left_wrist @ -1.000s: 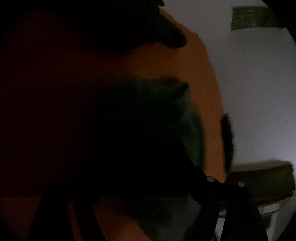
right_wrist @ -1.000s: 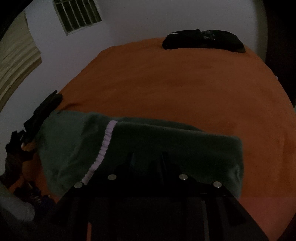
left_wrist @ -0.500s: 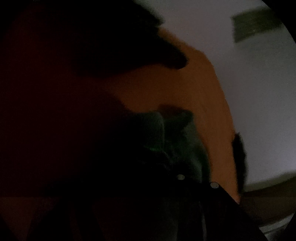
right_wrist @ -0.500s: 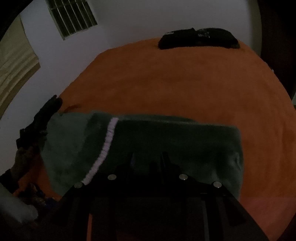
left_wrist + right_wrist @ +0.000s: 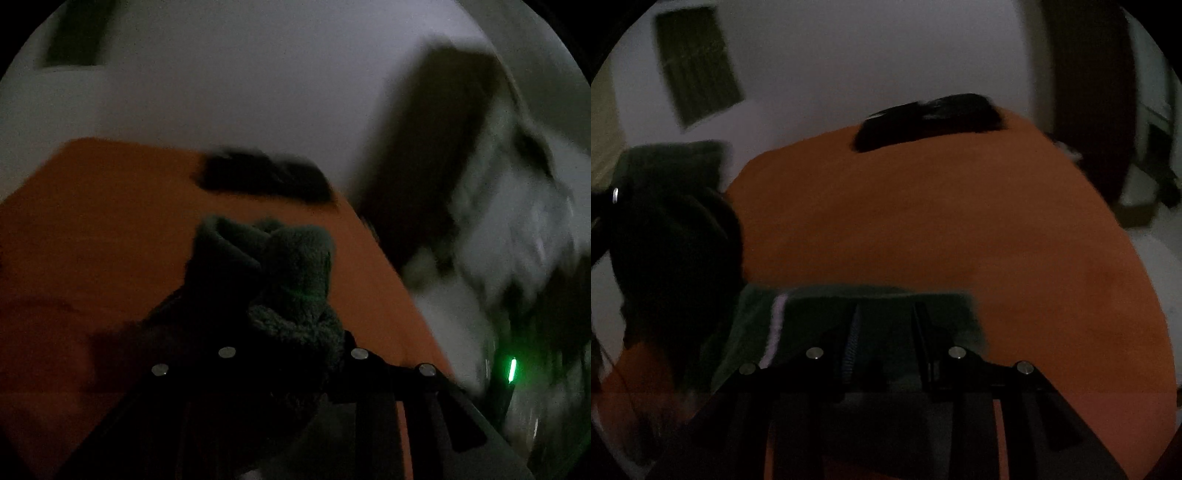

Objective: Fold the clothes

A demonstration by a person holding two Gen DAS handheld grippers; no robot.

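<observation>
We found the green fleece garment (image 5: pixel 871 314) at the near edge of the orange bed (image 5: pixel 942 221), its long axis running between the grippers. The left gripper (image 5: pixel 291 332) clenched a bunched end, its jaws easing open; the right gripper (image 5: pixel 886 332) gripped the folded edge. A dark pile (image 5: pixel 927 122) lay at the far edge.

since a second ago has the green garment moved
Yes. In the right wrist view the green garment has pulled nearer the camera, leaving more bare orange bed below the black pile.
</observation>
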